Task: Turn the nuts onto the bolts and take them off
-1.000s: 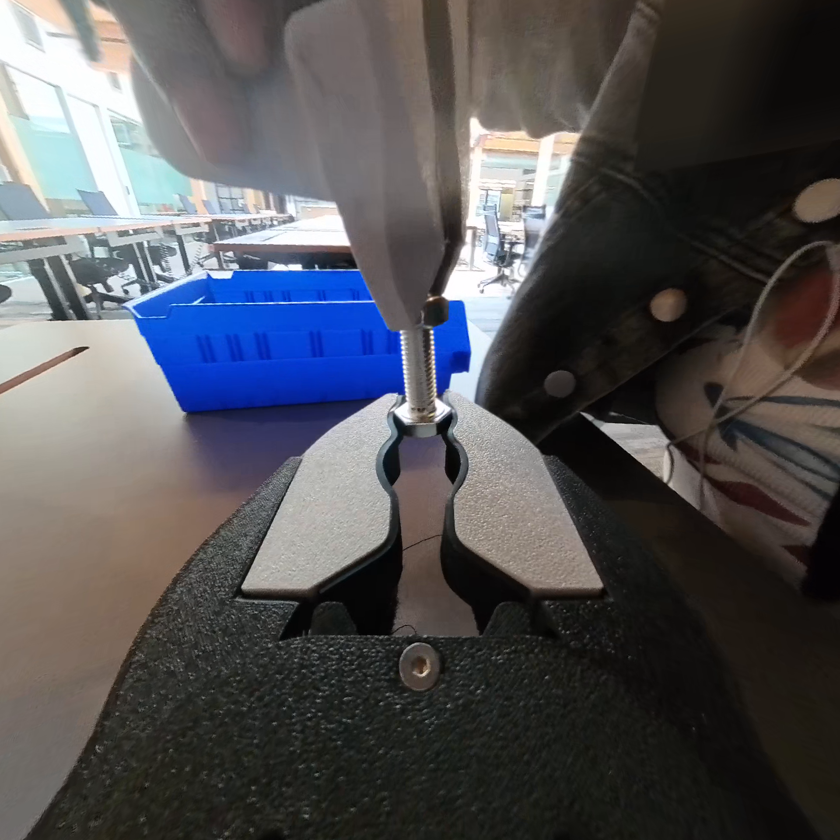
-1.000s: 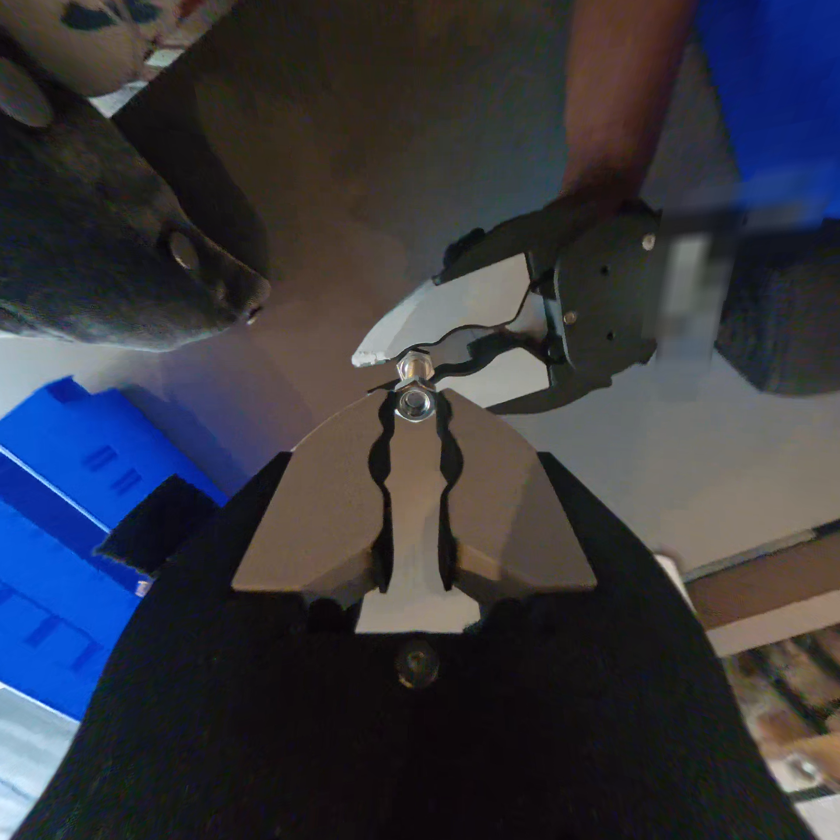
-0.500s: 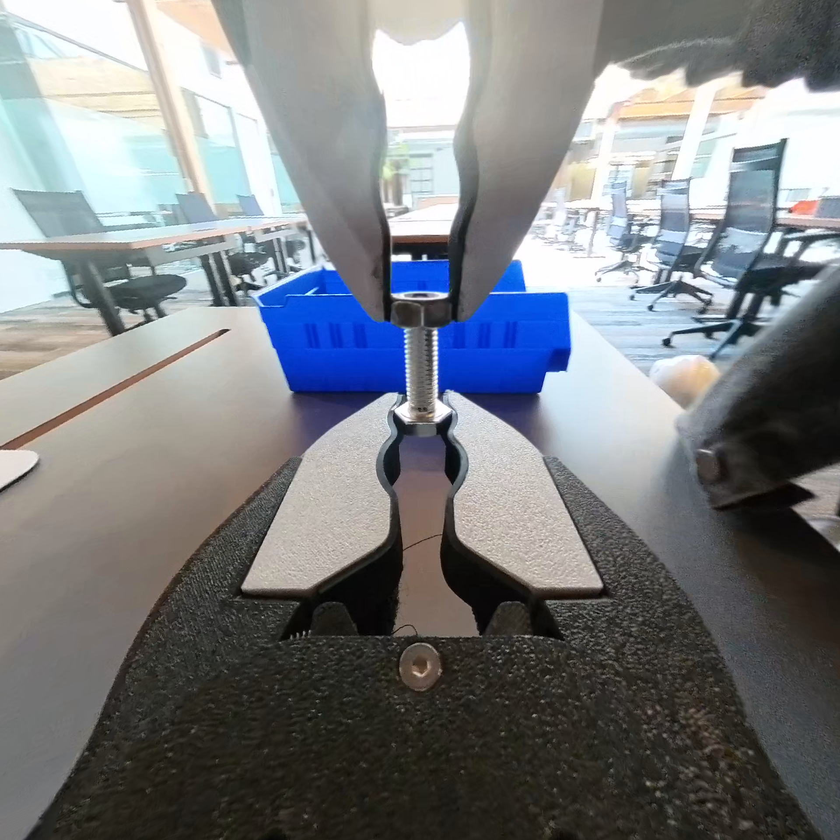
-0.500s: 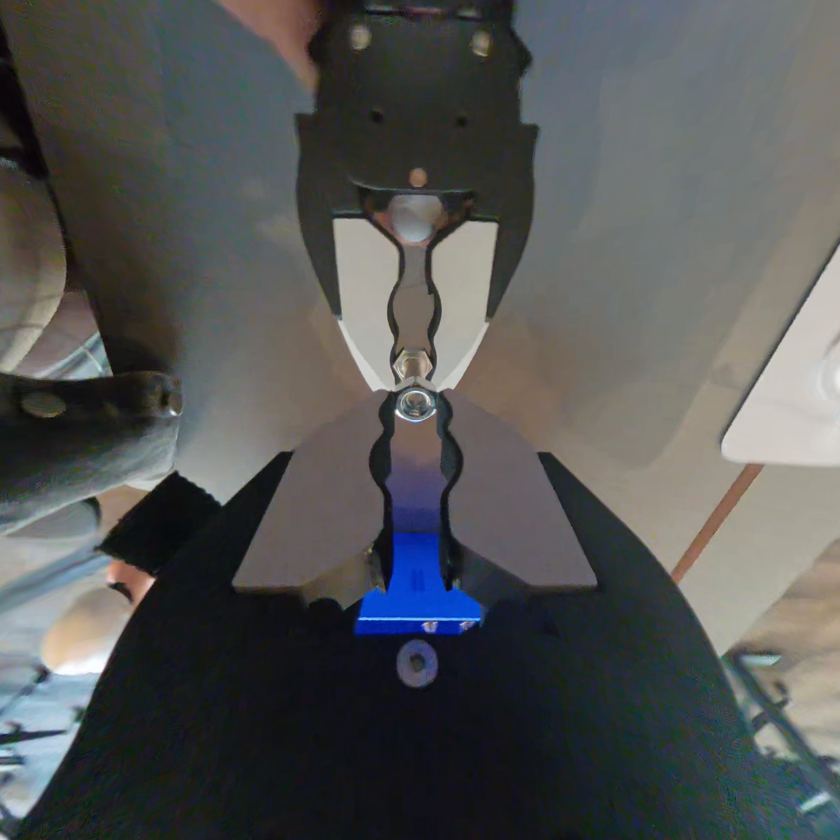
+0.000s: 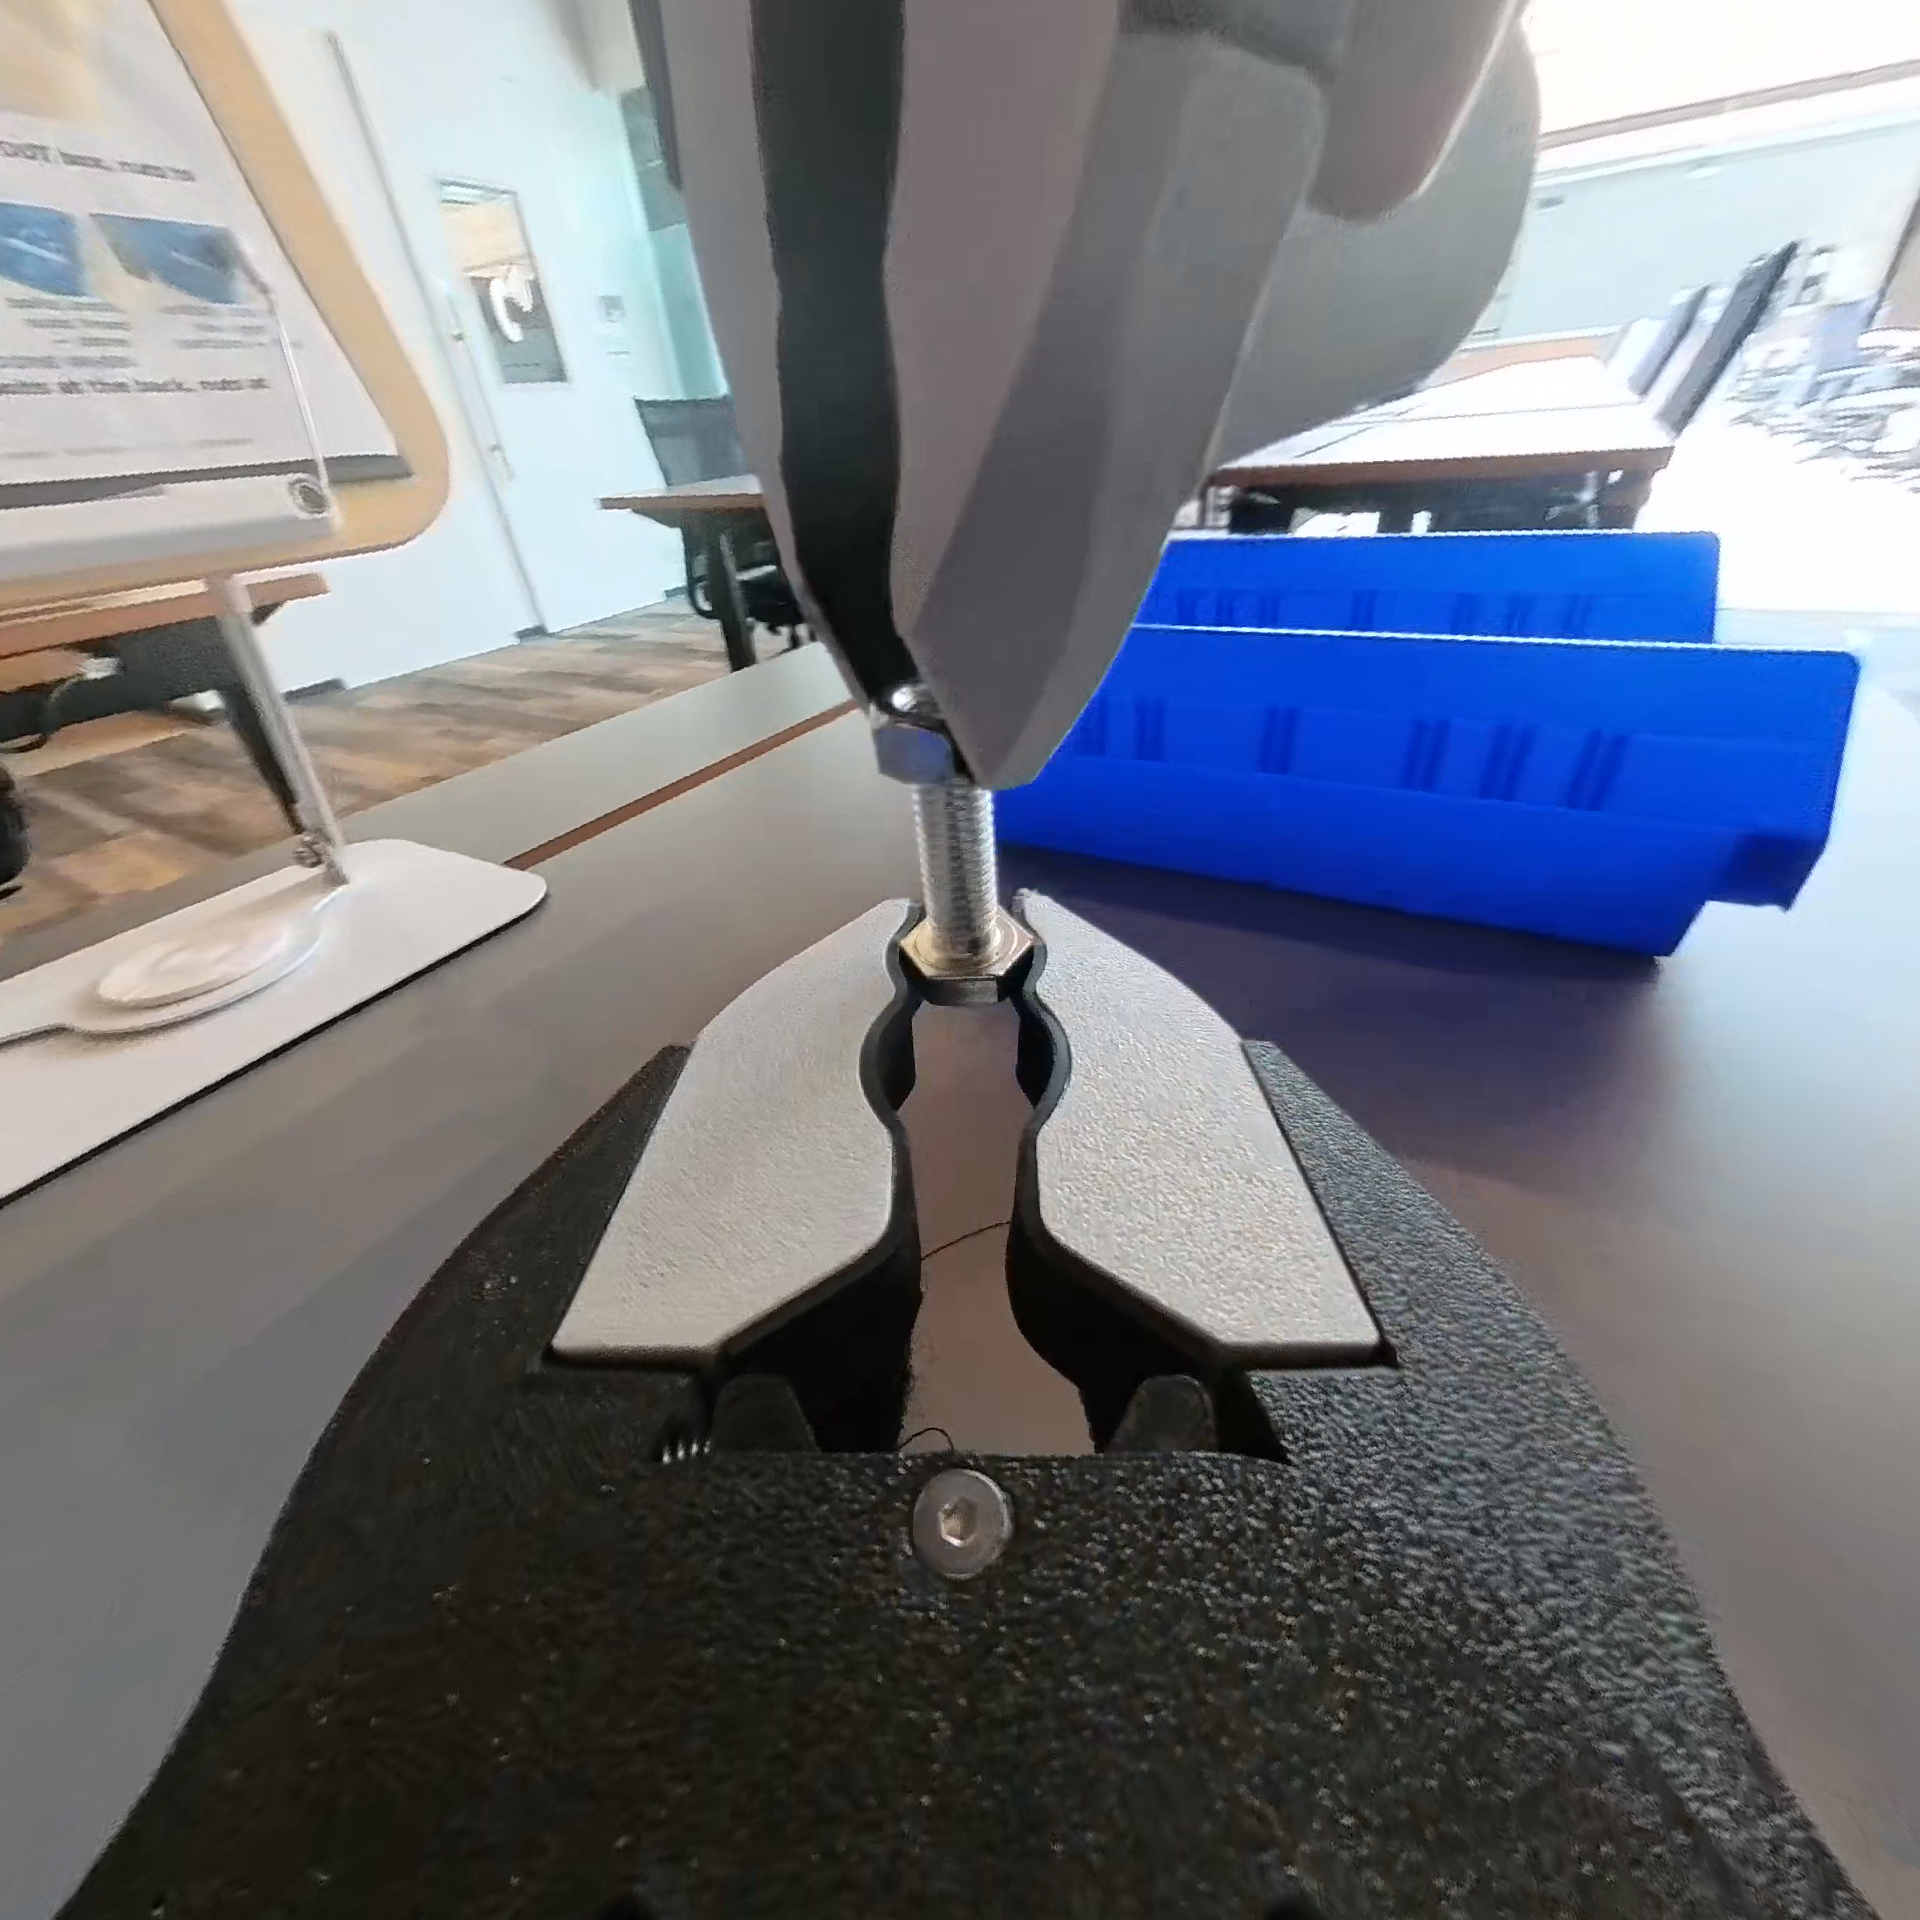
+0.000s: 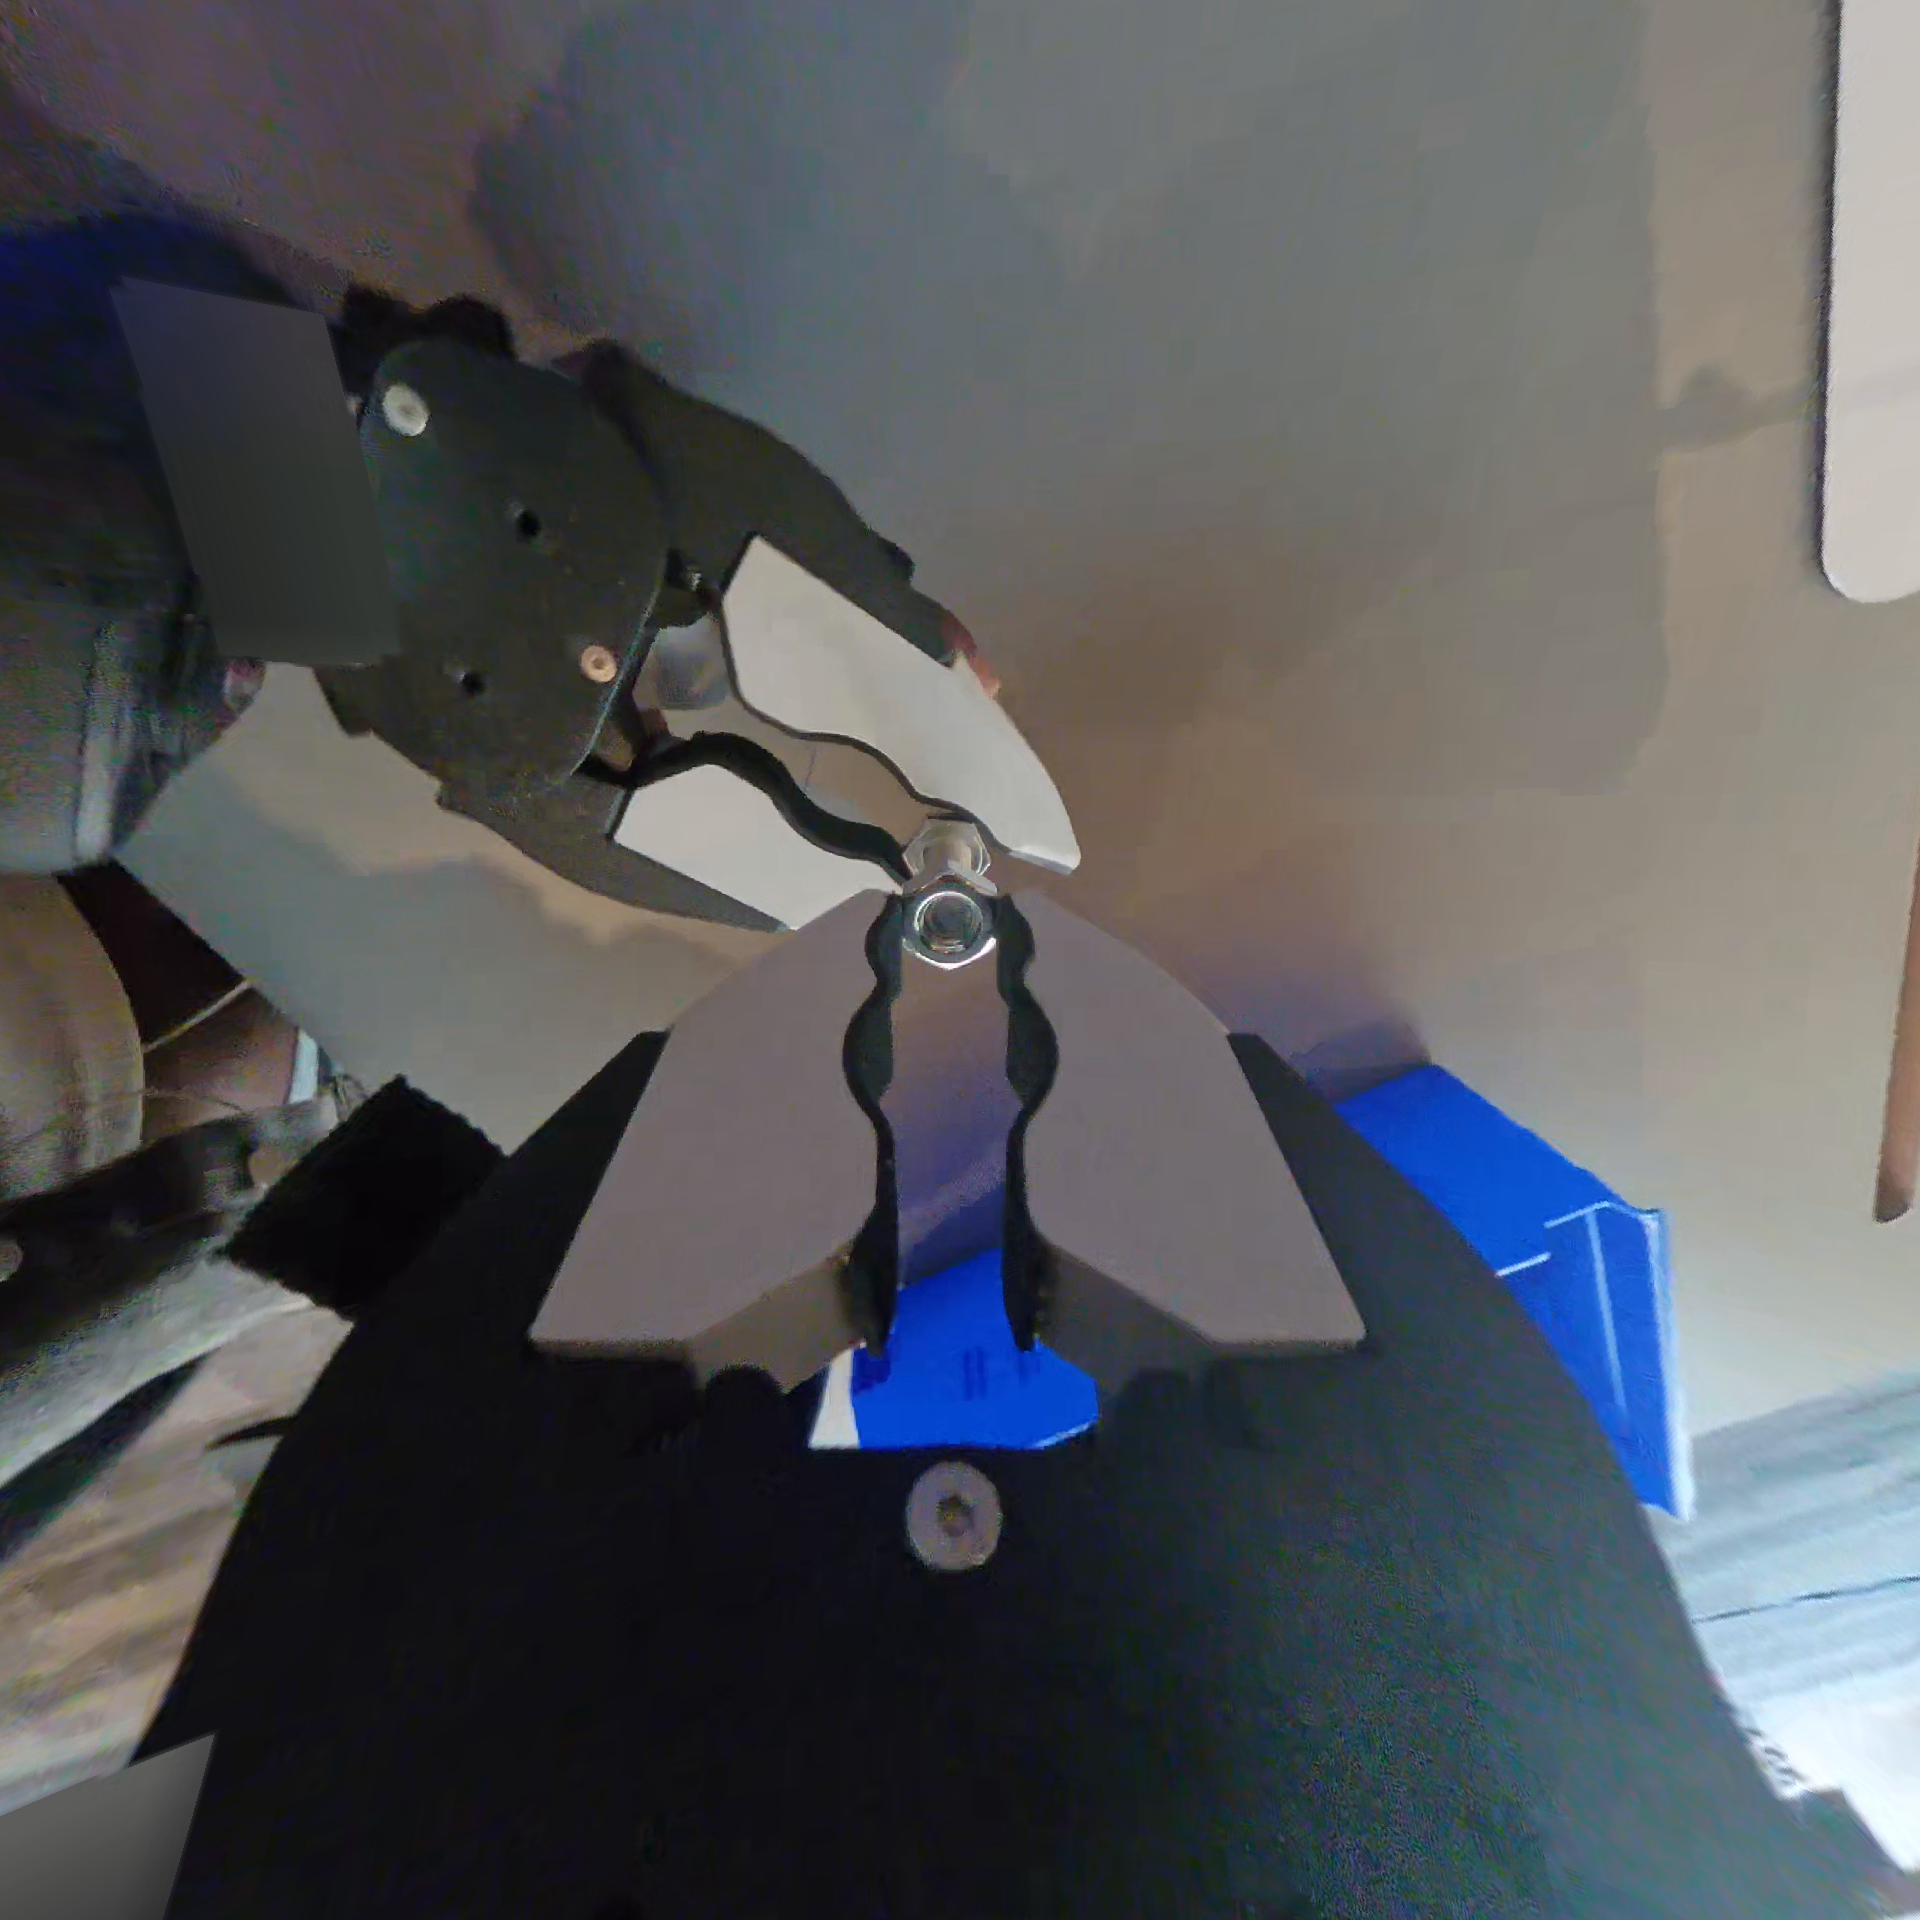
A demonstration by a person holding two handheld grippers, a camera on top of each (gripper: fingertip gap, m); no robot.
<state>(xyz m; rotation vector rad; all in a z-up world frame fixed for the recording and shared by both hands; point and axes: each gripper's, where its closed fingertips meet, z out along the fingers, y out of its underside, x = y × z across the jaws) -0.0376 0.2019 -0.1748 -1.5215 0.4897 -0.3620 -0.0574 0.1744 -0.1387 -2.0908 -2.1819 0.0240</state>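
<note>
A silver bolt (image 5: pixel 951 873) stands upright above the dark table (image 5: pixel 312 1195). My left gripper (image 5: pixel 964 935) lies level and is shut on a hex nut (image 5: pixel 964 961) low on the thread. My right gripper (image 5: pixel 925 717) comes down from above and is shut on the bolt's hex head (image 5: pixel 912 748). In the right wrist view my right gripper (image 6: pixel 945 914) looks straight down on the head (image 6: pixel 945 925). There the left gripper (image 6: pixel 935 847) reaches in from the upper left, closed on the nut (image 6: pixel 940 847).
A blue plastic bin (image 5: pixel 1455 748) stands on the table behind and to the right of the bolt; it also shows in the right wrist view (image 6: pixel 1507 1247). A sign on a white stand base (image 5: pixel 208 935) is at the left. A person's dark sleeve (image 6: pixel 94 1226) is at the left edge. Left tips to right tips: about 5 centimeters.
The two grippers have turned relative to each other about the bolt's axis. In the right wrist view the left gripper swung from right, through the top, to the upper left. Both kept their hold.
</note>
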